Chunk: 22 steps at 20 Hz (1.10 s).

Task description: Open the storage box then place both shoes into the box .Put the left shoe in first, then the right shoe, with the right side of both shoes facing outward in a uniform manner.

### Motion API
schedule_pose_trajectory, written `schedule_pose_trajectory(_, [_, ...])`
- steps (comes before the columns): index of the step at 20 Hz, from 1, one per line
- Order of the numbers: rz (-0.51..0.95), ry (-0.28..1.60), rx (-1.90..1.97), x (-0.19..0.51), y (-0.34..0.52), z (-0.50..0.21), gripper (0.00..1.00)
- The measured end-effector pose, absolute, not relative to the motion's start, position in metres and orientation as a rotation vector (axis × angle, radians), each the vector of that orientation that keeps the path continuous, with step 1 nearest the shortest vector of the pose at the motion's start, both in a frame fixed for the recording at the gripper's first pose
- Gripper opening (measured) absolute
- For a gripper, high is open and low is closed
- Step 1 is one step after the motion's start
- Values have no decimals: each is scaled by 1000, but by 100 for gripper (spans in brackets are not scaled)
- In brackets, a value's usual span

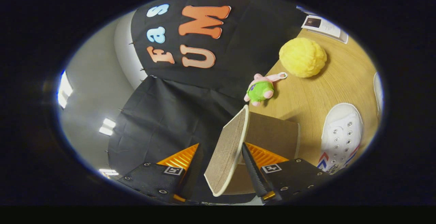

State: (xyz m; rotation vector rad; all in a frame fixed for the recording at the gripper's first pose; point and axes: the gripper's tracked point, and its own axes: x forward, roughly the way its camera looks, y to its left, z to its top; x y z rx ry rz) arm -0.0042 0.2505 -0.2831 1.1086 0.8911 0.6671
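The brown storage box sits on the wooden table just ahead of my fingers. Its lid, a beige panel with a pale rim, stands swung up off the box and runs between my two fingers. My gripper is closed in on the lid's near part, one finger against each face. A white sneaker with red and blue stripes lies on the table beside the box. A sliver of a second white shoe shows farther out. The inside of the box is hidden behind the lid and my finger.
A small pink and green plush toy lies just beyond the box. A fluffy yellow ball sits farther back on the table, and a printed sheet lies at the far corner. The black cloth wall borders the table.
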Motion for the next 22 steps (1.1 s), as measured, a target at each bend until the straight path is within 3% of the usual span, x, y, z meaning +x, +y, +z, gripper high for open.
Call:
schedule_pose_trajectory(1, [659,904,1087,-4,253,-289,65])
schedule_pose_trajectory(6, [592,1018,1012,-15,260,-323,30])
schedule_pose_trajectory(11, [586,1007,1023,-7,265,-295,9])
schedule_pose_trajectory(13, [617,999,1037,-6,271,-273,5])
schedule_pose_trajectory(22, [682,882,885,16,341,-182,9])
